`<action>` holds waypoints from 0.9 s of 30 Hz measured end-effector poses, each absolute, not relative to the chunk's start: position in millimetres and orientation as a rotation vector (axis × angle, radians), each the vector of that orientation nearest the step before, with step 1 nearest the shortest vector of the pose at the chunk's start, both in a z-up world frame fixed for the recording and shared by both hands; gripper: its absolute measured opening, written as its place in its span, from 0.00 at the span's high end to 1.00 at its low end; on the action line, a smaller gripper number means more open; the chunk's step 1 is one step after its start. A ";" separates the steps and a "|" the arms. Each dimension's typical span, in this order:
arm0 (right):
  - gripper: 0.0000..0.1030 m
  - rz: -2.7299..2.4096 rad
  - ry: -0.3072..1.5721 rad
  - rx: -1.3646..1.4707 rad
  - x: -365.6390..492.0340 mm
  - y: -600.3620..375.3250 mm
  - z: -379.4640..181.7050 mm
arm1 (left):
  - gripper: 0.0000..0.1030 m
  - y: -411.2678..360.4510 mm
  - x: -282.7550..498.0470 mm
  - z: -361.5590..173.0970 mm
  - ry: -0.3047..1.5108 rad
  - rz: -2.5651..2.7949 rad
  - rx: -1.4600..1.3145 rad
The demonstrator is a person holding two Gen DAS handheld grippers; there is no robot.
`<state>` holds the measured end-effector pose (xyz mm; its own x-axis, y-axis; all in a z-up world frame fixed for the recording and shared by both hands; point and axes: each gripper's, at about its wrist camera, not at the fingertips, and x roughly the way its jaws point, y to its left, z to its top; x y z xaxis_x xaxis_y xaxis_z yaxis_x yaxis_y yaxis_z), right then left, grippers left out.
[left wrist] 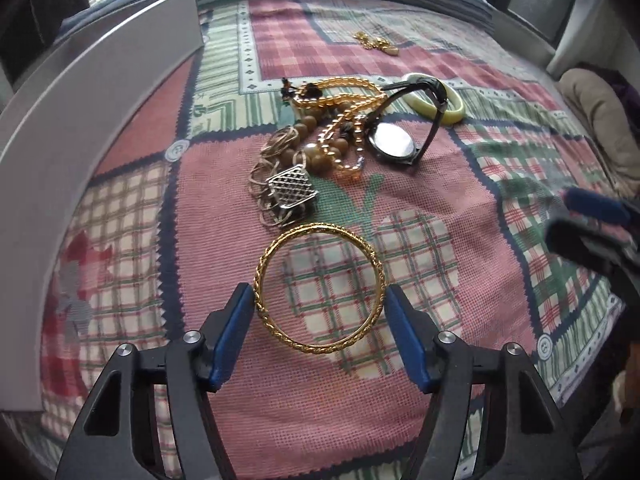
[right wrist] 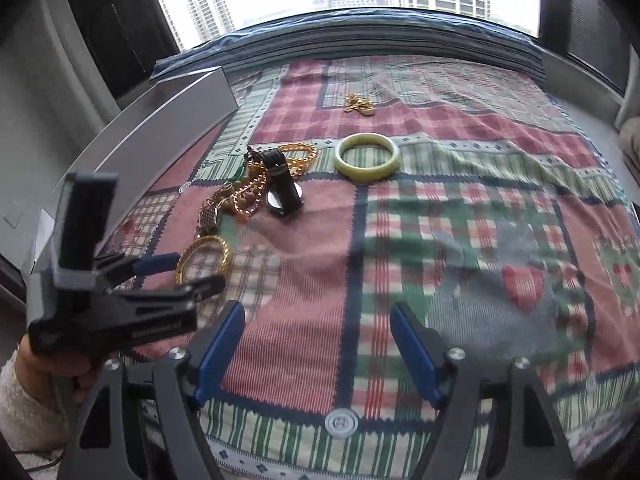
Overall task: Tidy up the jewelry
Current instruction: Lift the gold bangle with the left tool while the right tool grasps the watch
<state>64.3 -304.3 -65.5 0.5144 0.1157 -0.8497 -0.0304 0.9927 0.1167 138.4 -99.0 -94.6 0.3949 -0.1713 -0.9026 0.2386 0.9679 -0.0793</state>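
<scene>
A gold twisted bangle (left wrist: pixel 320 288) lies flat on the plaid cloth, between the blue pads of my left gripper (left wrist: pixel 320 300), which is open around it with both pads at its sides. Behind it lies a heap: a silver mesh pendant (left wrist: pixel 293 192), amber bead strands (left wrist: pixel 344 96), a black watch (left wrist: pixel 394 142), and a pale green jade bangle (left wrist: pixel 440 98). A small gold chain (left wrist: pixel 378 43) lies farther back. My right gripper (right wrist: pixel 318 316) is open and empty over the cloth; from it I see the bangle (right wrist: pixel 204 260) and jade bangle (right wrist: pixel 367 155).
A long grey box (left wrist: pixel 80 128) stands along the left side of the cloth (left wrist: pixel 440 240). The right gripper shows blurred at the right edge (left wrist: pixel 592 224) of the left wrist view. A window is behind the surface.
</scene>
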 end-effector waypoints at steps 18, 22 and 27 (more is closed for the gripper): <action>0.81 0.217 1.016 0.021 139.8 -270.6 -44.1 | 0.34 -17.2 90.2 -63.2 1.086 -0.208 0.002; 0.81 0.231 1.024 0.014 113.9 -261.1 -20.2 | 0.34 -6.5 79.9 -54.4 1.062 -0.205 0.002; 0.81 0.311 1.020 0.026 95.6 -231.7 -2.9 | 0.34 17.2 67.9 -28.6 1.015 -0.178 -0.025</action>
